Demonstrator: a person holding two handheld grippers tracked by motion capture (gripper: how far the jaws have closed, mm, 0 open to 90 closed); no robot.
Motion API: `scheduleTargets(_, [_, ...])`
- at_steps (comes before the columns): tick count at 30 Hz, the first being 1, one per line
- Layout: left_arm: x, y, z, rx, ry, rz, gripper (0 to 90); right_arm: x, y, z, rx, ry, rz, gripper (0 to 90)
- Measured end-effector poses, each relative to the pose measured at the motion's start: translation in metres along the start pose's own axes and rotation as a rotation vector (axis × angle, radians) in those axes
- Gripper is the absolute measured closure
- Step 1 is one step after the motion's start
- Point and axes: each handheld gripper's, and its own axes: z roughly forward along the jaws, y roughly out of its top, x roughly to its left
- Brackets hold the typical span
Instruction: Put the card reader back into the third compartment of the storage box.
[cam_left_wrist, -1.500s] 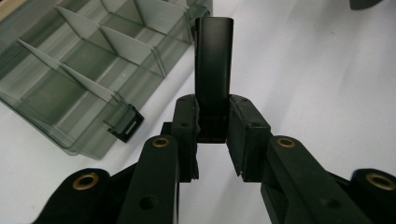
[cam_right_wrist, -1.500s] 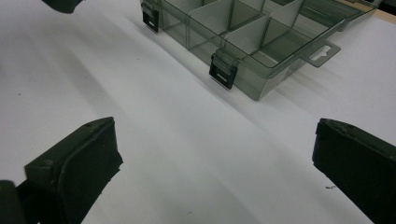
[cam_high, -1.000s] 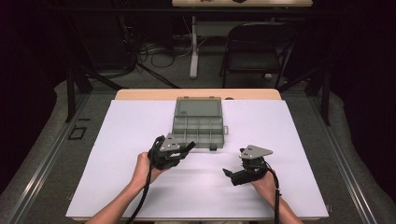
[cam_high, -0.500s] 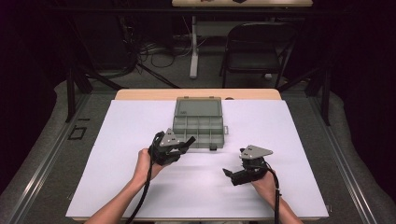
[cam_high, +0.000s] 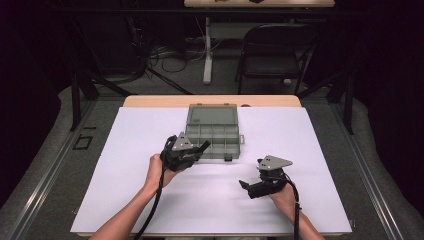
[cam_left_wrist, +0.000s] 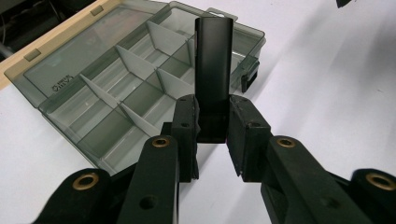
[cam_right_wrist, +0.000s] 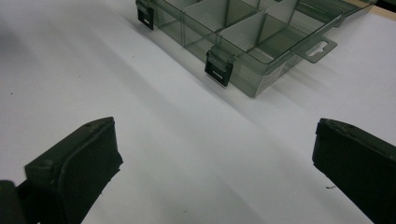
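The left hand-held gripper (cam_left_wrist: 212, 135) is clenched on a black block (cam_left_wrist: 213, 70), gripping its lower end so the rest juts ahead over the open organizer box (cam_left_wrist: 116, 88) (a hold that looks meant for lowering it into a compartment). The right hand-held gripper (cam_right_wrist: 215, 168) rests released above the white counter (cam_high: 150, 130), apart from the box, leaving room.

The box (cam_high: 212, 131) is smoky grey and clear, the block (cam_left_wrist: 213, 74) is black, the table (cam_high: 310, 150) is white.
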Motion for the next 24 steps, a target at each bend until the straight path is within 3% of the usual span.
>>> scheduleTargets(11, [0.004,0.007,0.008,-0.001,0.013,0.006,73.0,0.000,0.000,-0.001,-0.001,-0.001,0.002,0.0])
scheduleTargets(24, [0.012,0.016,0.014,-0.012,0.017,-0.017,73.0,0.000,0.000,-0.001,-0.003,-0.002,0.002,0.0])
